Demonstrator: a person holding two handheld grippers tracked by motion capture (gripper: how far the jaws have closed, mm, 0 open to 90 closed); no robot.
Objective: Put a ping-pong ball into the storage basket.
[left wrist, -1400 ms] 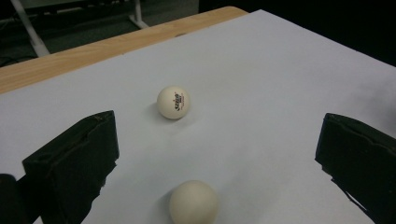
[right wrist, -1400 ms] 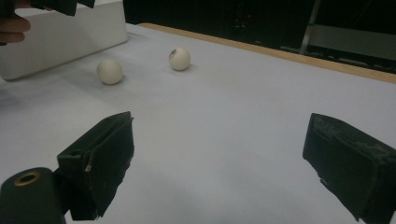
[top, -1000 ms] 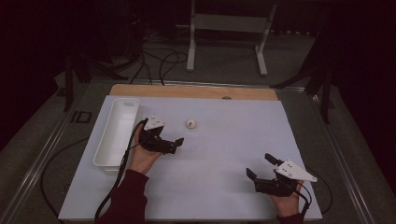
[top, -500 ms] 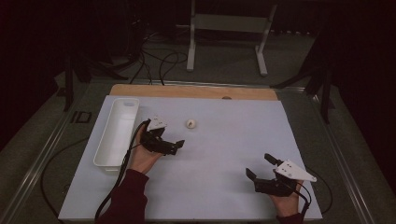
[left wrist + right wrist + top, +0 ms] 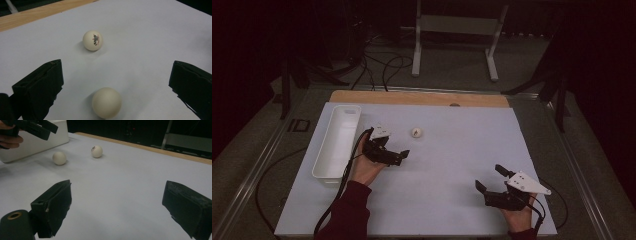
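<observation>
Left hand-held gripper (image 5: 398, 156): jaws spread wide, nothing between the pads. Hovers low over the white surface (image 5: 452, 165), pointing at two ping-pong balls. Near ball (image 5: 106, 102), plain white, sits just ahead of the jaws, roughly centred in the gap, not touching either pad. Printed ball (image 5: 92, 40) lies farther out past the near one, slightly toward the left jaw, the two apart. White tray (image 5: 337, 142) just beside this gripper on its outer side.

Right hand-held gripper (image 5: 492, 177): also wide open, empty, well apart from both balls. From its view, balls sit far ahead to the left.
</observation>
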